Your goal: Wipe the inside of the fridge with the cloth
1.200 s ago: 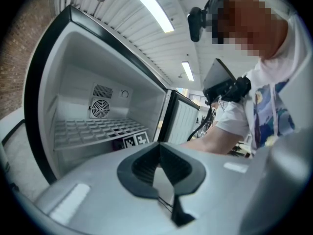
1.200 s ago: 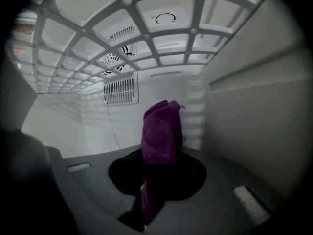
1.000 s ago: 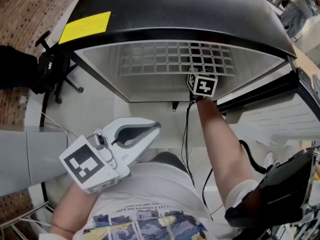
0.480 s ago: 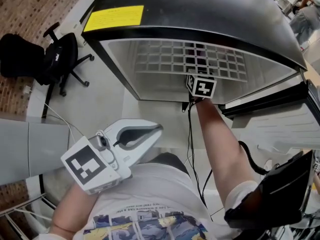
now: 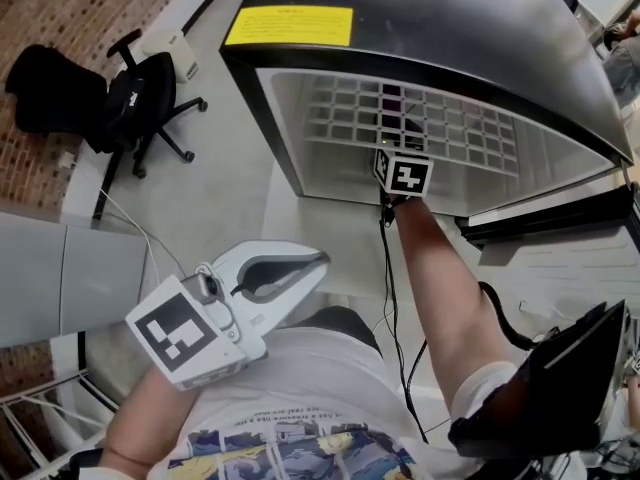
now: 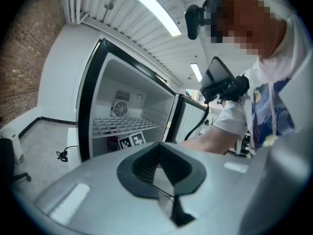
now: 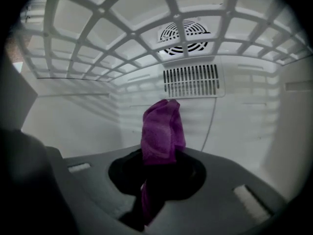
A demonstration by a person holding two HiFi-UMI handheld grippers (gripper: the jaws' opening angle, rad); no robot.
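My right tongs [image 7: 160, 156] are clamped on the cloth [image 7: 162, 126], deep in the fridge [image 5: 450, 38] under the shelf [image 5: 450, 133], with its bunched end poking ahead to meet the back wall. My left tongs [image 5: 305, 265] are closed and empty, kept by my chest, out of the way

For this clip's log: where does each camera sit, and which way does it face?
Head view: on the head, looking down onto the fridge; shows left gripper, right arm, shirt.
Left gripper view: outside, facing the open fridge; shut jaws, the person's torso.
Right gripper view: inside, facing the rear vent; right gripper shut on the cloth.
Shared: head view and left gripper view both show the wire shelf.
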